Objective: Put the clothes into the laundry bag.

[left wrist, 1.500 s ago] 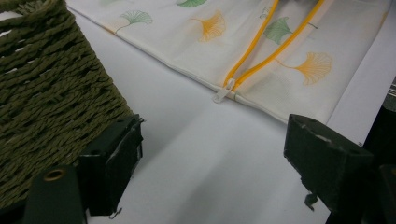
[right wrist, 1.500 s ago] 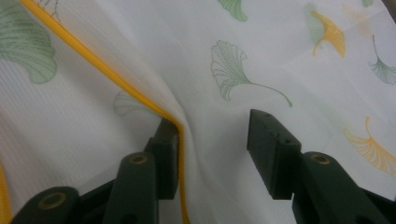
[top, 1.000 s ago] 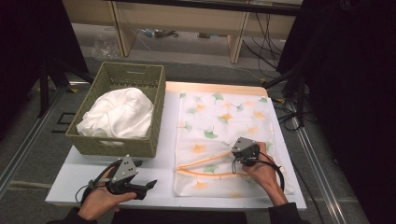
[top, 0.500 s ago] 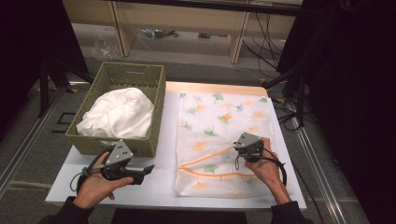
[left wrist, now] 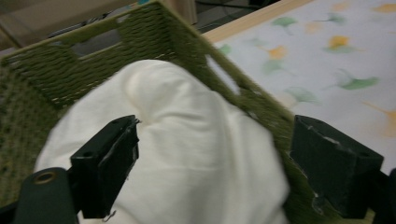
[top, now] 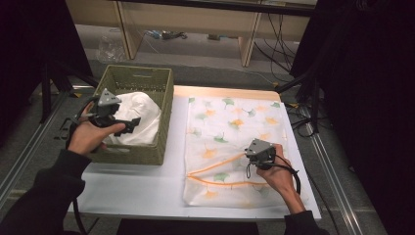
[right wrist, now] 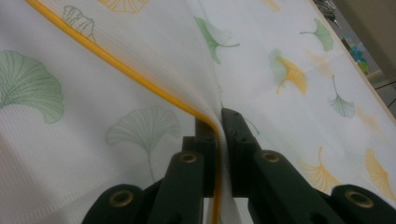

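The right gripper (right wrist: 219, 116) pinches the orange-piped edge of the ginkgo-print pillowcase (top: 230, 132) on the counter (top: 137, 188), seemingly holding its mouth open, while the left gripper (left wrist: 212, 163), fingers spread and having just been widening, reaches over the white pillow (top: 139, 117) in the green basket (top: 139, 154).

Basket (left wrist: 42, 70) and pillow (left wrist: 196, 154) motion-blurred
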